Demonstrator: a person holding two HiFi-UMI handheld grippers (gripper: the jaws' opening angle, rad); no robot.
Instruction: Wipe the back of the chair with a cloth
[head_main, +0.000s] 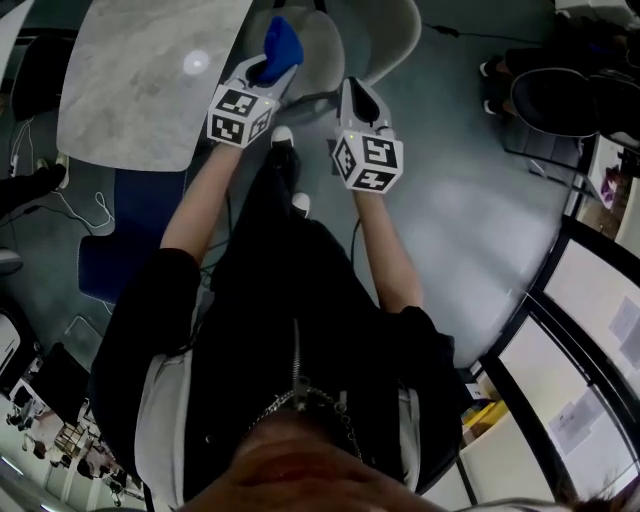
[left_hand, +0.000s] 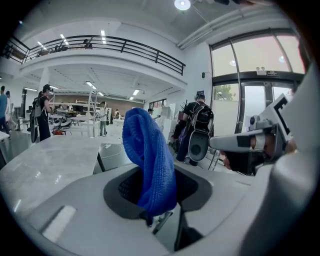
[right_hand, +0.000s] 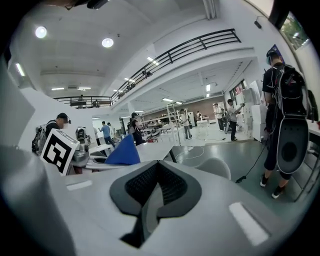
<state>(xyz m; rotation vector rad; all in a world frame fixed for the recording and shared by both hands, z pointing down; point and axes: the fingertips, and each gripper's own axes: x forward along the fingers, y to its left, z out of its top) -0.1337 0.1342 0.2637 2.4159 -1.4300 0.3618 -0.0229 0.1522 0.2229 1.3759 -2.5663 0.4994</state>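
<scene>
The left gripper (head_main: 270, 70) is clenched on the blue cloth (head_main: 283, 42). In the left gripper view the cloth (left_hand: 149, 165) stands up from between the two jaws, and only its lower end is pinched. The rest rises free in a soft, rounded fold. The right gripper (head_main: 356, 92) holds nothing. In the right gripper view its jaws are pressed together, with no thing between them.

The cloth is at the far side of the scene, in front of the person, just at the right edge of the marble table (head_main: 150, 85). The pale chair (head_main: 392, 38) is just beyond both grippers, a little to the right of the cloth. From the head view I cannot say if the cloth touches the chair already. From the right gripper view a part of the chair (right_hand: 216, 167) shows low and to the right, apart from the cloth (right_hand: 122, 152).

I judge the cloth to be light and very soft, with a knitted or terry surface that is not slippery. It has no stiffness, so the free part will bend and drag when it is pushed on the chair back. The present hold, at one end only, leaves much cloth for wiping, but a bunched fold near the jaws probably gives firmer pressure. The chair shell looks smooth and hard, so the cloth should slide on it easily. The cloth is not fragile.
</scene>
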